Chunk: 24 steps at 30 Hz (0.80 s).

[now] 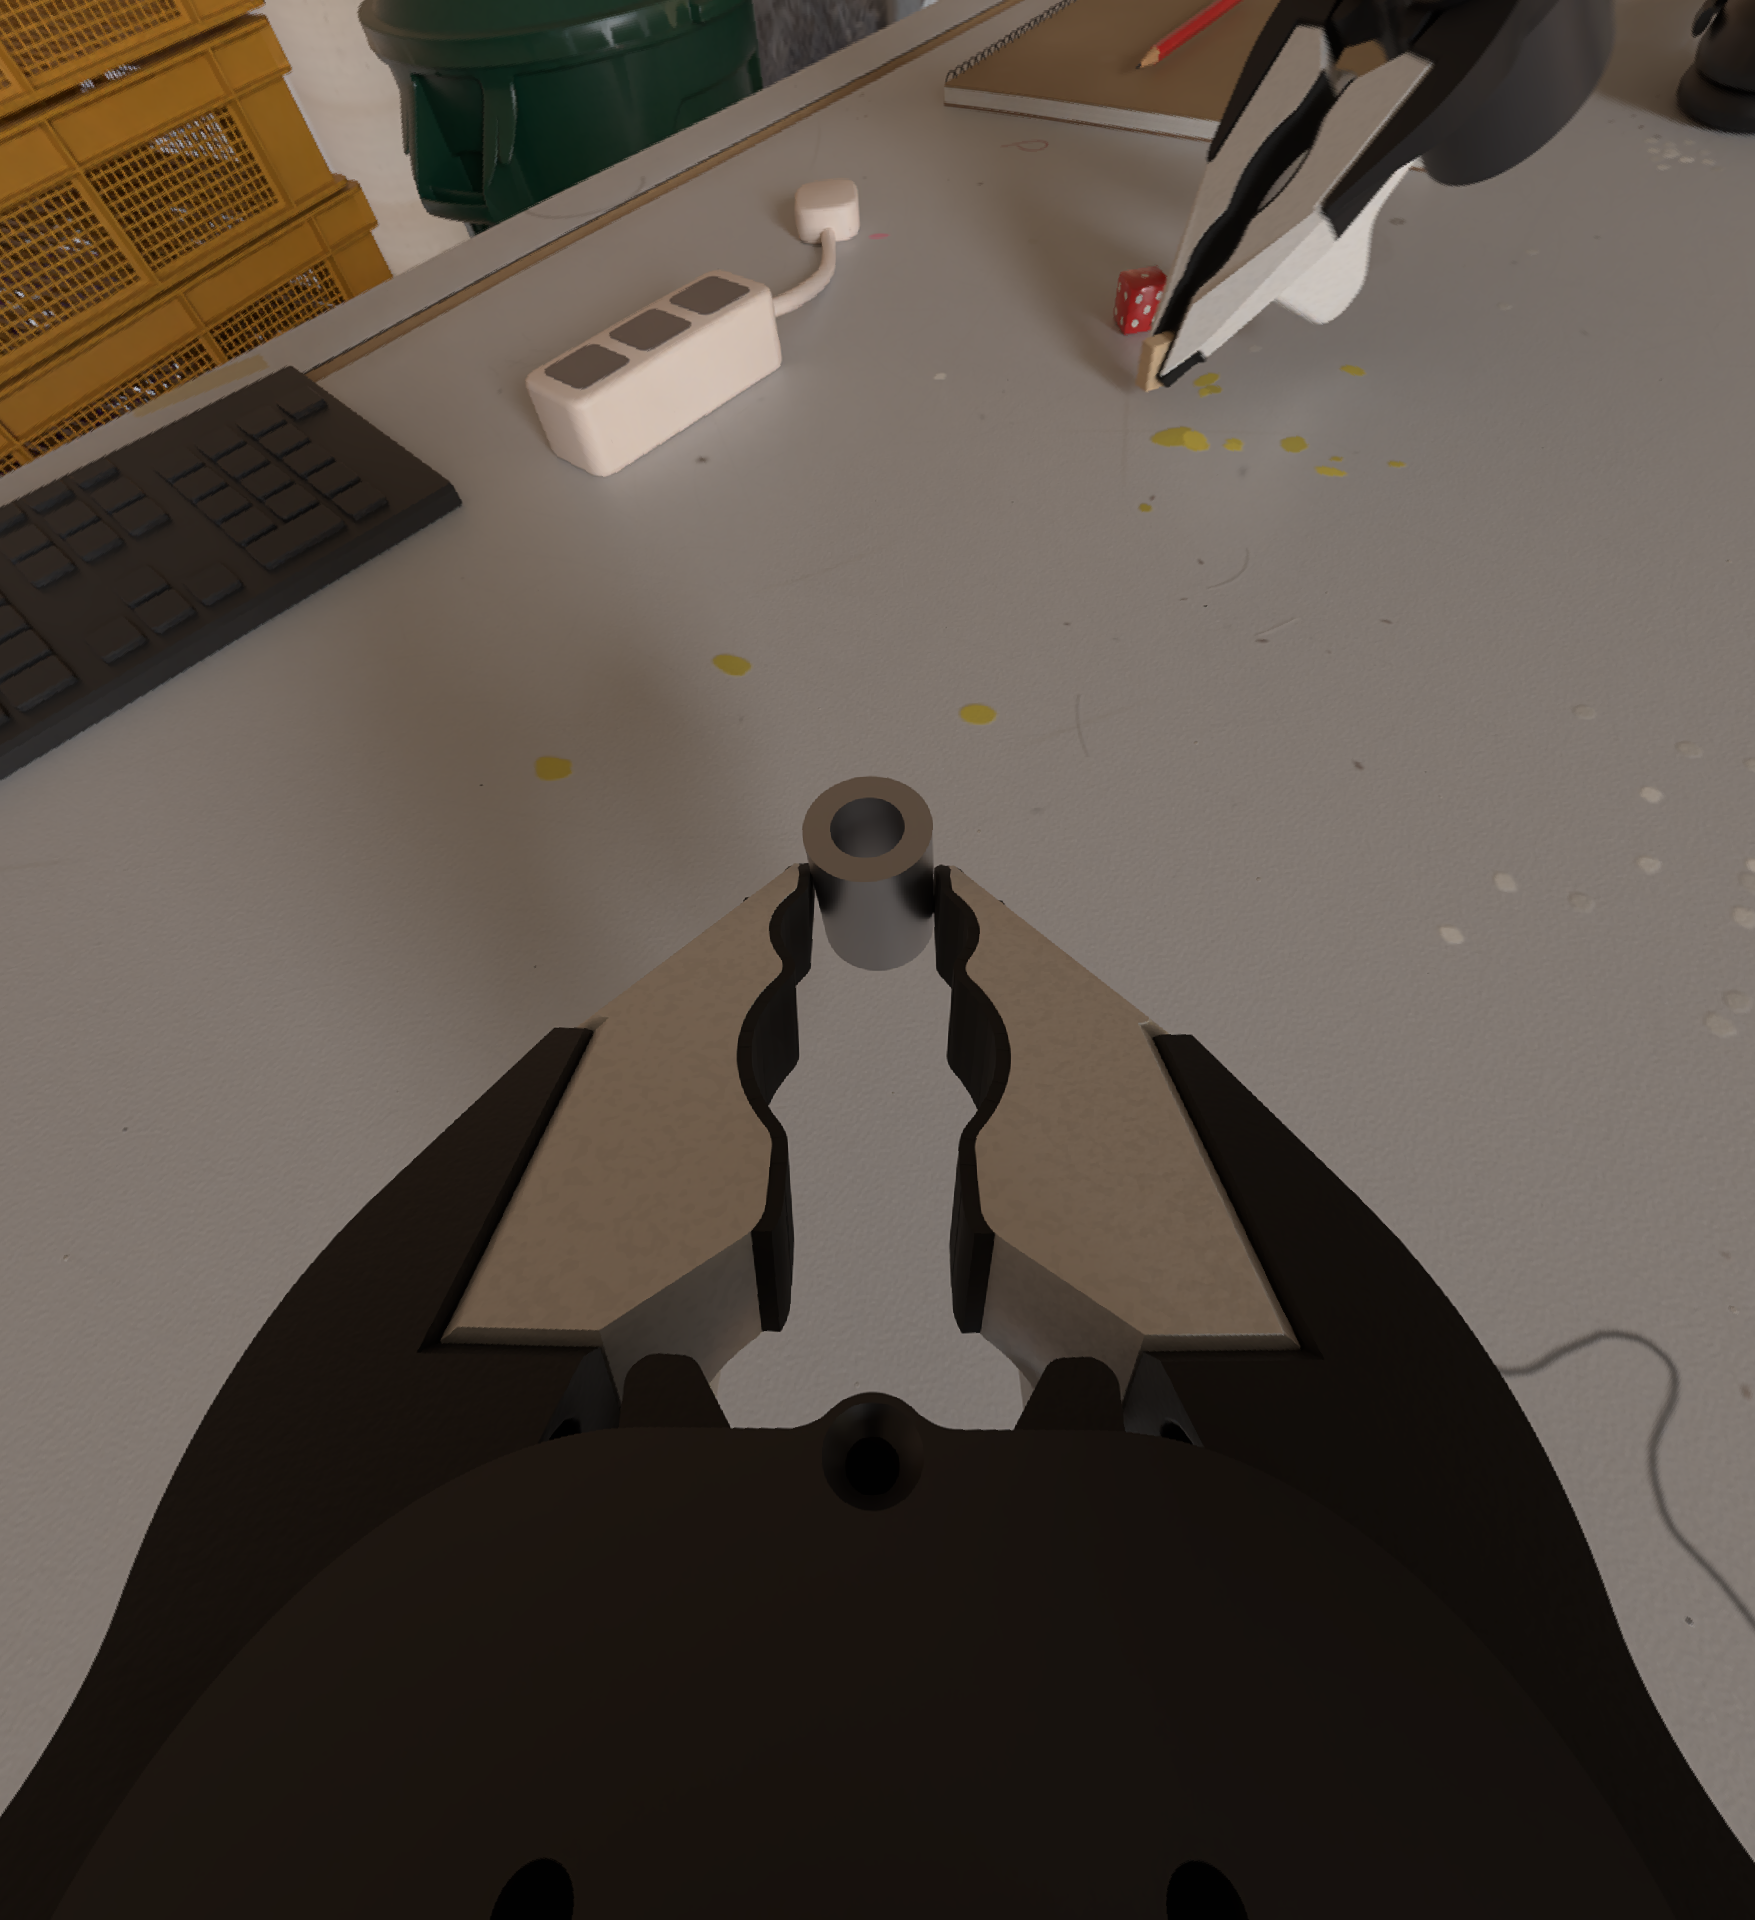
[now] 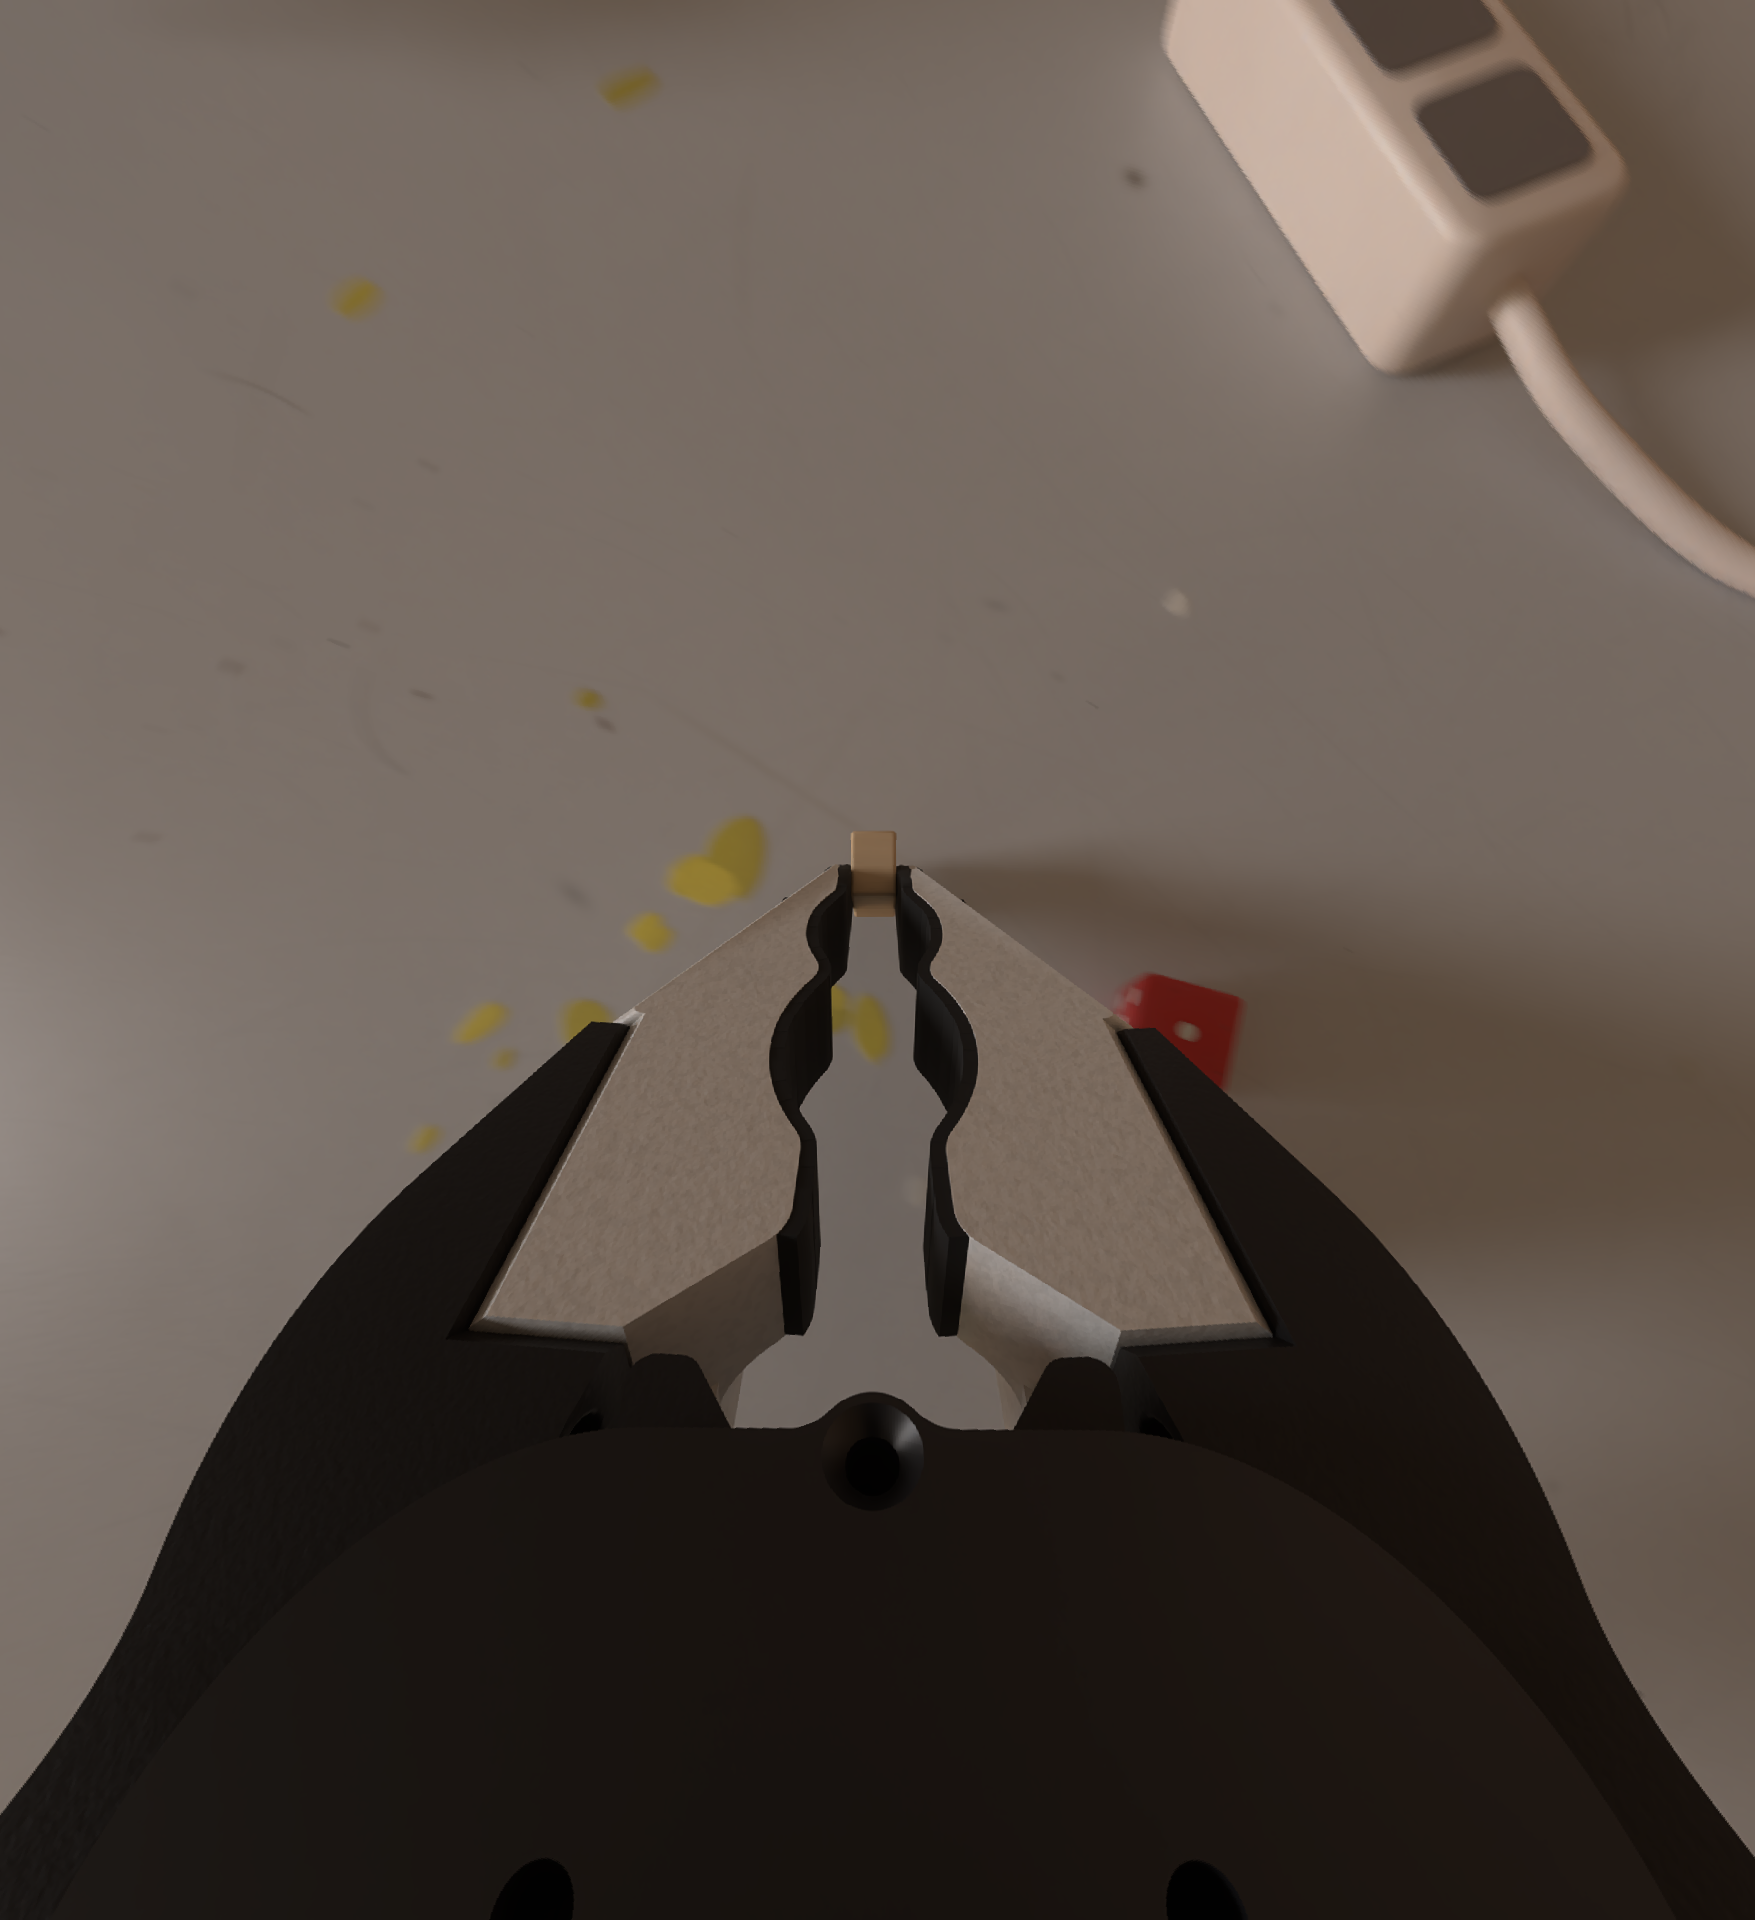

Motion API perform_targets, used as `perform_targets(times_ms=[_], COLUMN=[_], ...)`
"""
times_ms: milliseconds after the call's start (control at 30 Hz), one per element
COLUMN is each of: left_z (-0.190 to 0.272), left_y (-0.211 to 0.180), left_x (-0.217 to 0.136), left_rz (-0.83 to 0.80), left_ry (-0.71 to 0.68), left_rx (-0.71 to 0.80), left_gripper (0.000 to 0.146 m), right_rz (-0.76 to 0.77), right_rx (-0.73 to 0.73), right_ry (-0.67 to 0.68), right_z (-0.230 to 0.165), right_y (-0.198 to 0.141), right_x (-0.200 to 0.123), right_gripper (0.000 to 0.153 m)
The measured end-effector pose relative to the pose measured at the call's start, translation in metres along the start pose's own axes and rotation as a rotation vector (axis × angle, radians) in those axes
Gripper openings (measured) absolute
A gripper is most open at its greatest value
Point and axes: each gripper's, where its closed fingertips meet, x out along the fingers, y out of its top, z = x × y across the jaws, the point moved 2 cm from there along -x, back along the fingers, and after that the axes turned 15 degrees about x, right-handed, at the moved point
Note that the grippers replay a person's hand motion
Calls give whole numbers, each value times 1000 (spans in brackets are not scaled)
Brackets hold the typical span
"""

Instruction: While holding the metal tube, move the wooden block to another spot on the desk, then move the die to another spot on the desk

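Note:
My left gripper is shut on a short grey metal tube, held upright between its fingertips above the grey desk. My right gripper is shut on a small pale wooden block at its fingertips. In the left wrist view the right gripper reaches down at the far right, with the block at the desk surface. The red die with white dots sits just behind the block; it also shows in the right wrist view, partly hidden by the right finger.
A white power strip with its cable lies far left of centre, and shows in the right wrist view. A black keyboard lies at the left. A notebook with a red pencil lies at the back. Yellow crates and a green bin stand beyond the desk.

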Motion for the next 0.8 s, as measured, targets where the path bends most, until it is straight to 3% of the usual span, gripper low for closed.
perform_targets(times_ms=[100, 200, 300, 467, 500, 567, 700, 800], left_z=[0, 0, 2, 5, 5, 5, 7, 7], left_y=[1, 2, 3, 5, 5, 5, 6, 3], left_x=[-2, -2, 0, 2, 3, 3, 3, 3], left_rz=[-1, 1, -2, -5, -6, -8, -5, -24], left_ry=[5, 0, -15, -28, -27, -24, -29, -25], left_rx=[2, 7, 20, 44, 45, 44, 39, 47], left_gripper=[23, 23, 23, 23, 23, 23, 23, 23], right_rz=[45, -22, -78, -49, -31, 41, 152, 90], right_rx=[-22, -94, -122, -51, -45, -37, 87, 226], right_ry=[114, 192, 115, 115, 115, 58, -354, -313], right_z=[-46, -95, -104, -99, -97, -77, 18, 43], right_y=[8, -4, -21, -23, -20, -8, 7, 1], right_x=[-7, 2, 10, 8, 4, -8, -38, -29], right_gripper=[7, 8, 8, 8, 9, 30, 36, 38])
